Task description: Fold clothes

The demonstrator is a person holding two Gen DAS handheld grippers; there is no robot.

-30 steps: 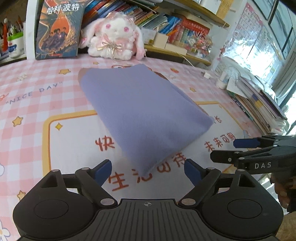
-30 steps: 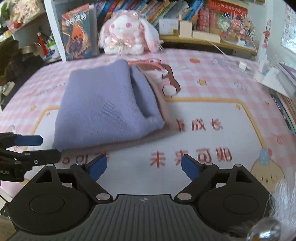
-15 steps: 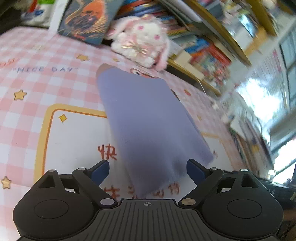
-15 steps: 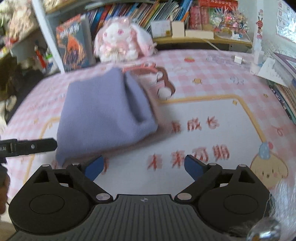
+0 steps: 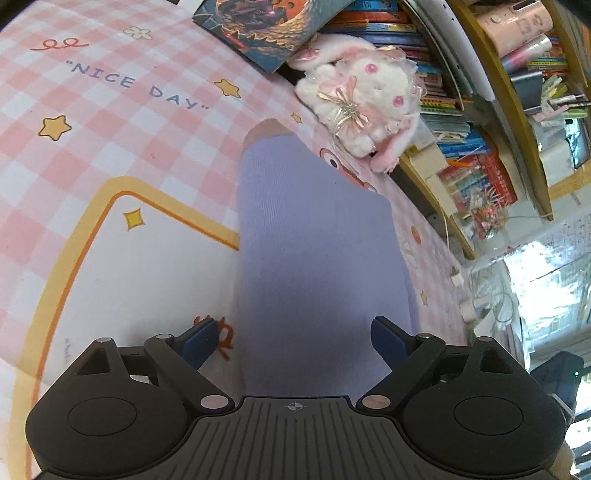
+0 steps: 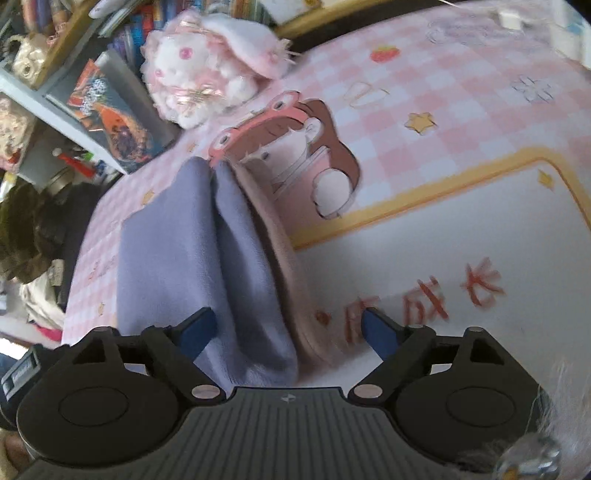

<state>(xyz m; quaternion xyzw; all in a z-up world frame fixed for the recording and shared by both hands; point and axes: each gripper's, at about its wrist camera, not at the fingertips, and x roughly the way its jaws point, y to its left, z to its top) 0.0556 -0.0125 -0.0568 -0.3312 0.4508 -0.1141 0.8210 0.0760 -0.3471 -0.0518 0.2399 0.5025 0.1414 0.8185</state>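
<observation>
A folded lavender garment (image 5: 314,240) with a beige-pink underside lies on the pink checked table mat (image 5: 92,122). In the left wrist view my left gripper (image 5: 295,338) is open, its blue-tipped fingers either side of the garment's near end. In the right wrist view the garment (image 6: 184,251) shows its stacked folds and pinkish bottom layer. My right gripper (image 6: 286,328) is open, straddling the garment's near corner. Neither gripper holds cloth.
A white and pink plush rabbit (image 5: 365,92) sits at the mat's far edge, also in the right wrist view (image 6: 207,70). A picture book (image 5: 273,26) leans beside it. Bookshelves (image 5: 480,155) stand behind. The mat's white panel (image 6: 480,258) lies right of the garment.
Both grippers have moved in close to the garment's near end and tilted; the garment now sits between each pair of fingers. The garment has not moved.
</observation>
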